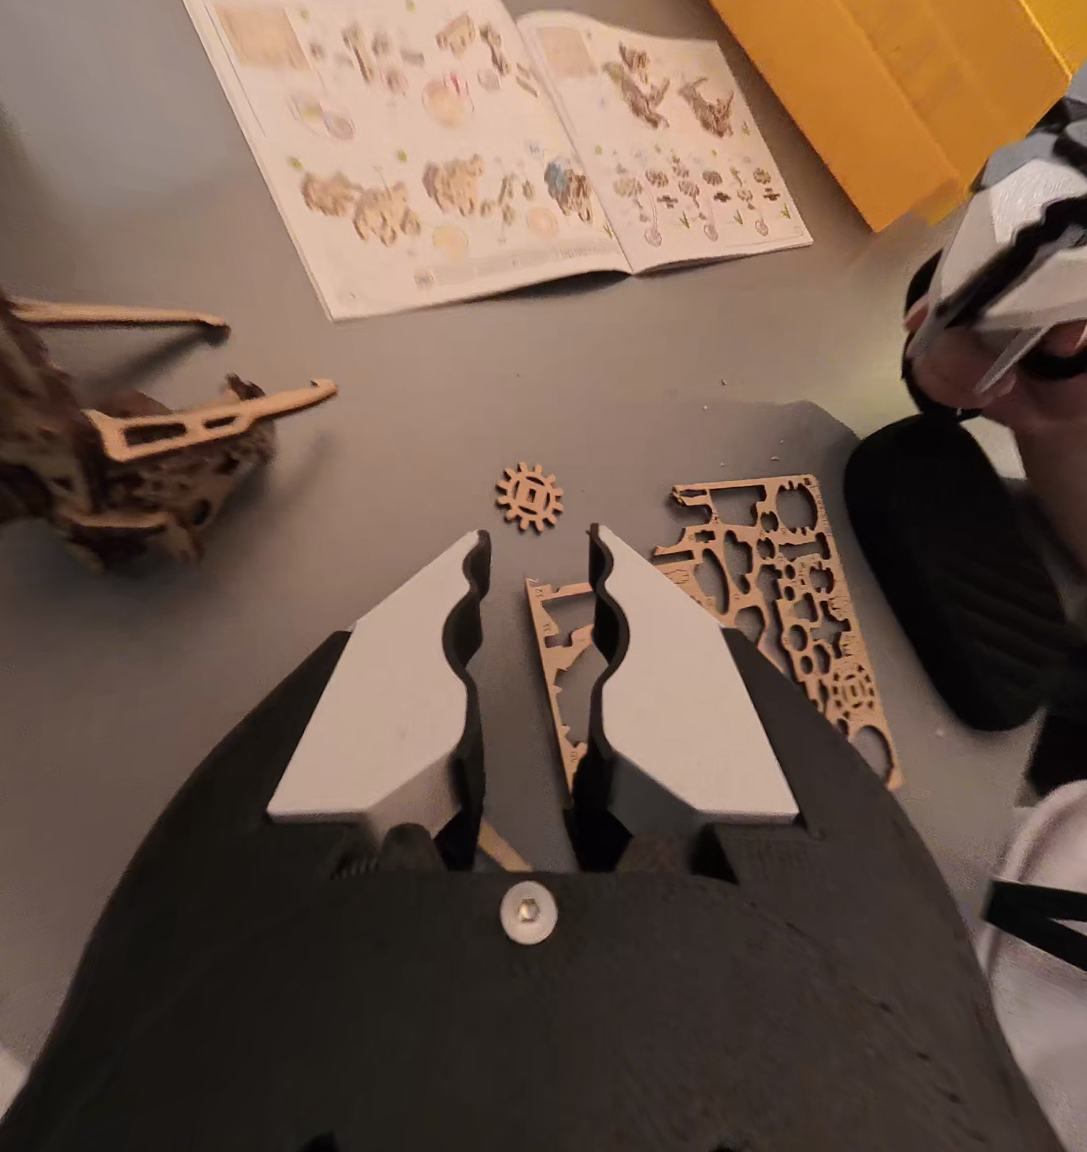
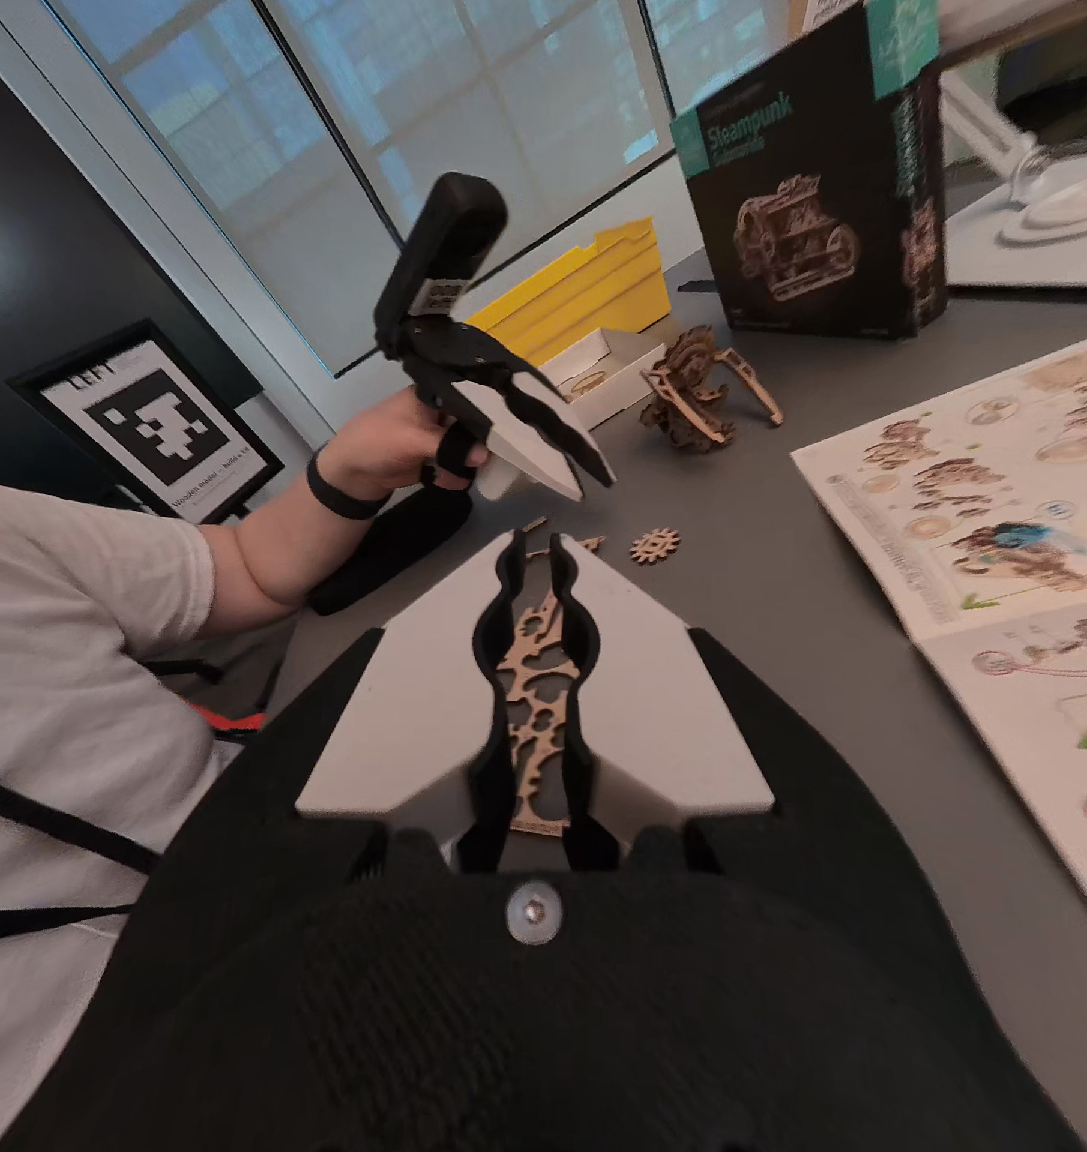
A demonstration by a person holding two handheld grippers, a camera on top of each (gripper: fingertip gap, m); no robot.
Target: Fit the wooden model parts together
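Note:
A small wooden gear [image 1: 529, 497] lies flat on the grey table just beyond the tips of my left gripper [image 1: 537, 535], which is open and empty above it. A punched-out wooden parts sheet [image 1: 777, 592] lies to the right, partly under the right finger. A partly built wooden model [image 1: 123, 467] stands to the left. My right gripper [image 2: 536, 538] hovers over the sheet [image 2: 537, 686], jaws only narrowly apart and empty. From there the gear [image 2: 655, 547], the left gripper [image 2: 590, 487] and the model [image 2: 690, 399] also show.
An open instruction booklet [image 1: 497, 143] lies at the back, with a yellow box [image 1: 902, 93] beside it. A black pad [image 1: 940, 561] lies at the right near the person's arm. The right wrist view shows the kit box [image 2: 821, 206], a white tray [image 2: 597, 380] and a marker sign [image 2: 160, 424]. Tip to tip, the grippers are about 15 cm apart. Measured from the fingertips, the small wooden gear [image 1: 529, 497] is 4 cm or so from the left gripper and 15 cm from the right. My right wrist view [image 2: 651, 538] looks at it from another angle.

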